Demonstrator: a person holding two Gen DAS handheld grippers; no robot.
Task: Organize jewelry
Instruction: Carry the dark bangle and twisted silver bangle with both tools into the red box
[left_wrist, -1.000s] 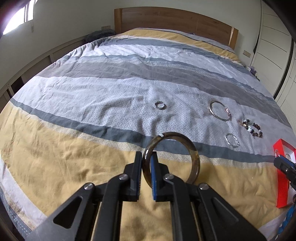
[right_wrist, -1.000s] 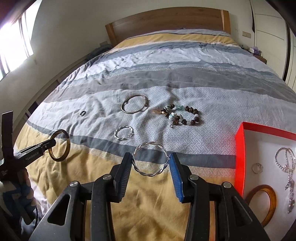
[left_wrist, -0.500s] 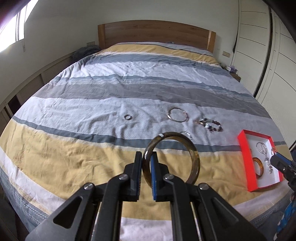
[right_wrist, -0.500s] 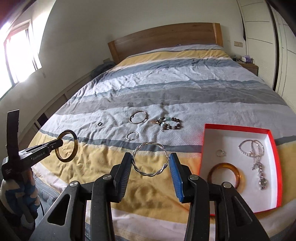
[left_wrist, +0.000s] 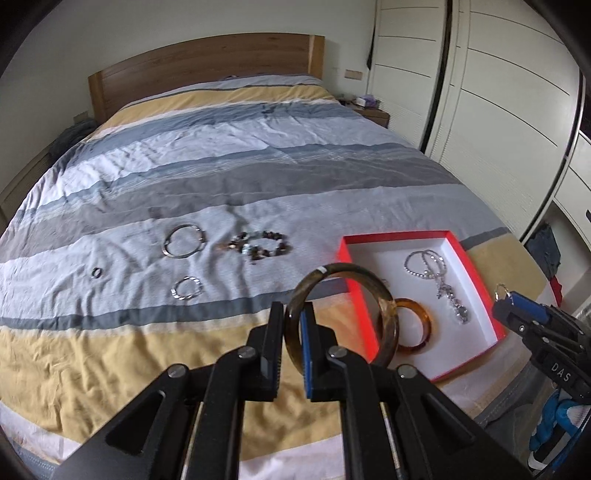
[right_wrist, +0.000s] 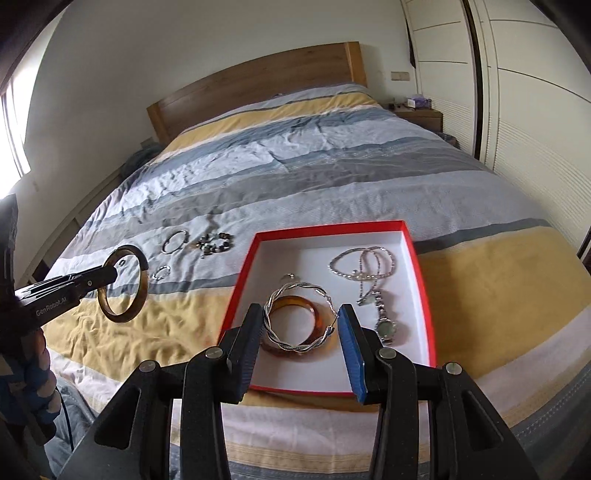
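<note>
The left gripper (left_wrist: 292, 341) has its jaws clamped on the rim of a dark horn-coloured bangle (left_wrist: 341, 314), held upright so the ring hangs free to carry. The right gripper (right_wrist: 301, 334) has its jaws closed across a twisted silver bangle (right_wrist: 299, 319), held flat above the red box (right_wrist: 424, 295), probably to lower it in beside the amber bangle (right_wrist: 317, 314) and necklace (right_wrist: 369, 273). The box sits near the foot edge of the bed (left_wrist: 110, 350); the beaded bracelet (left_wrist: 260, 247) and silver hoops (left_wrist: 183, 240) lie mid-bed, not yet sorted.
</note>
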